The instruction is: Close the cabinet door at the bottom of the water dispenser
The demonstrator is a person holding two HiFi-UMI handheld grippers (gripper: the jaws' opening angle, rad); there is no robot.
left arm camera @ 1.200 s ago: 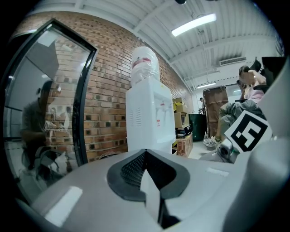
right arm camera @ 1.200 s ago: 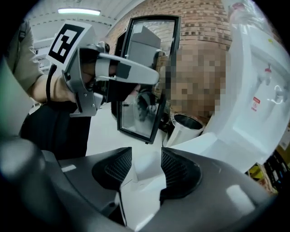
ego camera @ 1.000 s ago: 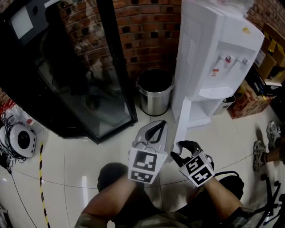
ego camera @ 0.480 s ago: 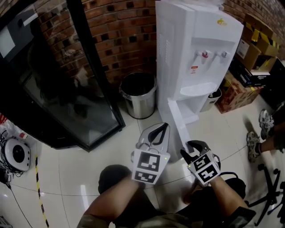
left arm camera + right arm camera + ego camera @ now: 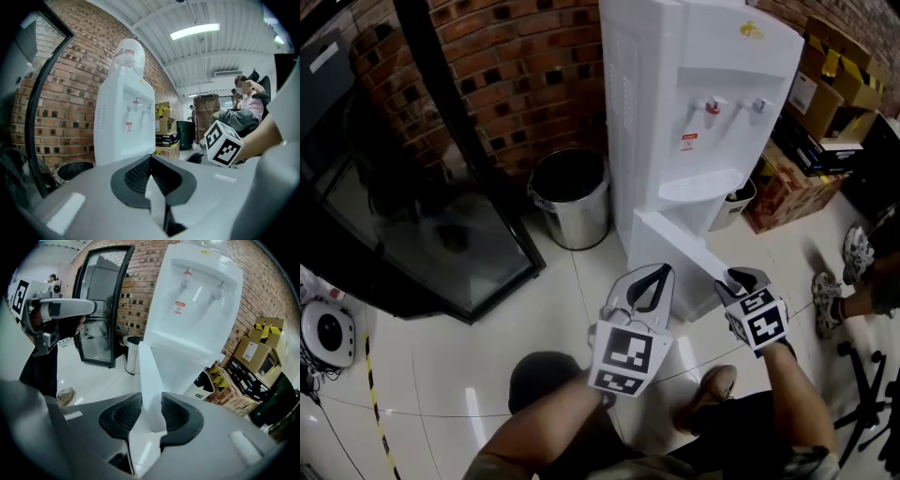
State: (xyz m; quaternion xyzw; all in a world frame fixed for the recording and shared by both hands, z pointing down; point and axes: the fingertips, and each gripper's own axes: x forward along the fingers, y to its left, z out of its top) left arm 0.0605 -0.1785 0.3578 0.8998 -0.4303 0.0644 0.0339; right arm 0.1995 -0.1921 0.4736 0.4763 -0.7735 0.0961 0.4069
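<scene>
The white water dispenser (image 5: 694, 84) stands against the brick wall, and its bottom cabinet door (image 5: 675, 248) swings out over the floor. My right gripper (image 5: 741, 279) is at the door's free edge. In the right gripper view the door's edge (image 5: 149, 380) runs between the pads of the right gripper (image 5: 151, 413), whose jaws are closing and meet both faces. My left gripper (image 5: 652, 272) hangs left of the door with its tips together and nothing in them. In its own view the left gripper (image 5: 150, 176) points level at the dispenser (image 5: 124, 122).
A steel waste bin (image 5: 572, 197) stands left of the dispenser, and a black glass-door fridge (image 5: 412, 216) stands further left. Cardboard boxes (image 5: 797, 178) and a small bin (image 5: 736, 197) sit to the right. A shoe (image 5: 853, 253) shows at the right edge. A person (image 5: 243, 108) sits beyond.
My right gripper has moved right, away from the left one, onto the door's free edge, and its jaws have narrowed. The left gripper has shifted slightly right.
</scene>
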